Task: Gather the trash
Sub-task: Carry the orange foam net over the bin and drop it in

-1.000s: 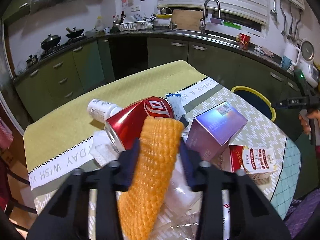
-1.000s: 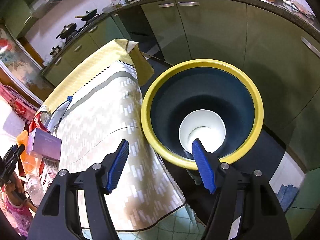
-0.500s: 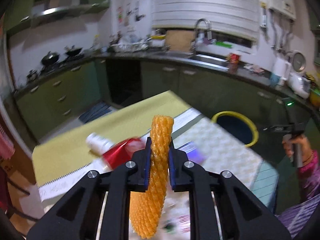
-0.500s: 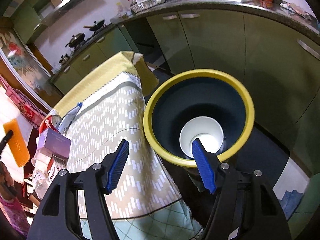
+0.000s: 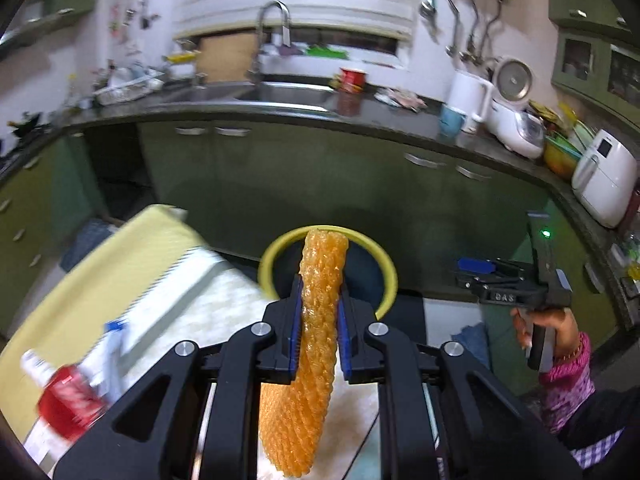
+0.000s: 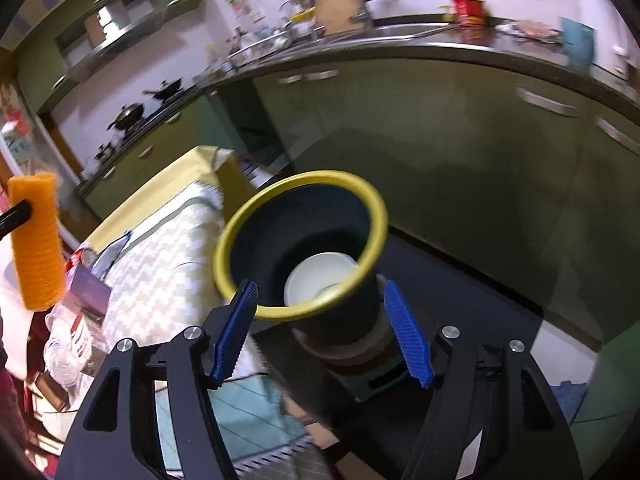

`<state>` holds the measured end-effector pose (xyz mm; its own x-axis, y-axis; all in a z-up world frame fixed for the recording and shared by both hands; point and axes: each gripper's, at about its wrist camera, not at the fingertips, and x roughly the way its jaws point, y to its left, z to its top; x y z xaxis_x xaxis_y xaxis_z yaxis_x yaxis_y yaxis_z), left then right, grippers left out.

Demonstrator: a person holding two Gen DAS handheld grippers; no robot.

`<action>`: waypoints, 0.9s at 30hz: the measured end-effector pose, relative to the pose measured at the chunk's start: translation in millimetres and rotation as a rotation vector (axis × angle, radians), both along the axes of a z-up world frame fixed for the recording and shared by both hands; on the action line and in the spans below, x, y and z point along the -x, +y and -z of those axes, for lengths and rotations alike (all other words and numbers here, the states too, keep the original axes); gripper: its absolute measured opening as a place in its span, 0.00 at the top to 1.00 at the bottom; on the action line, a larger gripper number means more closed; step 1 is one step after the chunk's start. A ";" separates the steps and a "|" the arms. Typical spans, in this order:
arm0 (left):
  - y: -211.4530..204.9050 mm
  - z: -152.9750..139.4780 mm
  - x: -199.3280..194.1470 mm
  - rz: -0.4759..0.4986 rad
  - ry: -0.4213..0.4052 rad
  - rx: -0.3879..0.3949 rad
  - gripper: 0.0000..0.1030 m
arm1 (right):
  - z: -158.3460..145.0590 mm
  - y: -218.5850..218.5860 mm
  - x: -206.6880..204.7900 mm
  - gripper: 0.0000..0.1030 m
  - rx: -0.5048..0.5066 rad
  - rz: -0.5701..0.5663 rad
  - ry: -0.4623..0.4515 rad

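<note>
Pinching the foam net (image 5: 320,320) mid-length, my left gripper (image 5: 319,322) is clamped; it looks light, soft, squashable. Right gripper (image 6: 324,336) gapes empty; bin (image 5: 384,268) ahead.

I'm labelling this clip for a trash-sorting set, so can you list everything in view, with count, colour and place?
foam net sleeve: 1, orange, clamped in the left gripper.
bin: 1, dark with yellow rim, on the floor beside the table.
paper cup: 1, white, inside the bin.
can: 1, red, on the table, blurred.
box: 1, purple, on the table.
tablecloth: 1, yellow and patterned white, over the table.
kettle: 1, white, on the counter.
left hand-held gripper: 1, black with blue pads, shut on the sleeve.
right hand-held gripper: 1, black with blue pads, open, empty.
hand: 1, pink sleeve, holding the right gripper.
</note>
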<state>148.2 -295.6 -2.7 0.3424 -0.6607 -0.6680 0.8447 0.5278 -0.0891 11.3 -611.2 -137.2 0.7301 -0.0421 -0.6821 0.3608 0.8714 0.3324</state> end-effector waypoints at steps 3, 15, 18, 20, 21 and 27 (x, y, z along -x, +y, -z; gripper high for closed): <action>-49.7 17.8 -10.1 0.043 0.052 -0.036 0.86 | 6.4 -15.8 16.1 0.35 -0.014 0.032 -0.004; -177.4 104.7 -68.4 -0.018 0.153 -0.156 0.85 | 42.9 -58.8 39.8 0.31 -0.107 0.071 0.023; -194.4 124.1 -77.5 -0.037 0.153 -0.179 0.70 | 47.4 -65.5 44.2 0.30 -0.120 0.081 0.018; -200.6 135.2 -79.3 -0.051 0.148 -0.197 0.56 | 50.1 -68.7 45.6 0.30 -0.127 0.088 0.020; -203.6 141.6 -81.4 -0.063 0.151 -0.205 0.54 | 50.9 -68.4 46.2 0.30 -0.130 0.090 0.020; -189.5 125.4 -80.6 -0.086 0.167 -0.181 0.54 | 51.9 -63.2 45.2 0.29 -0.127 0.078 0.020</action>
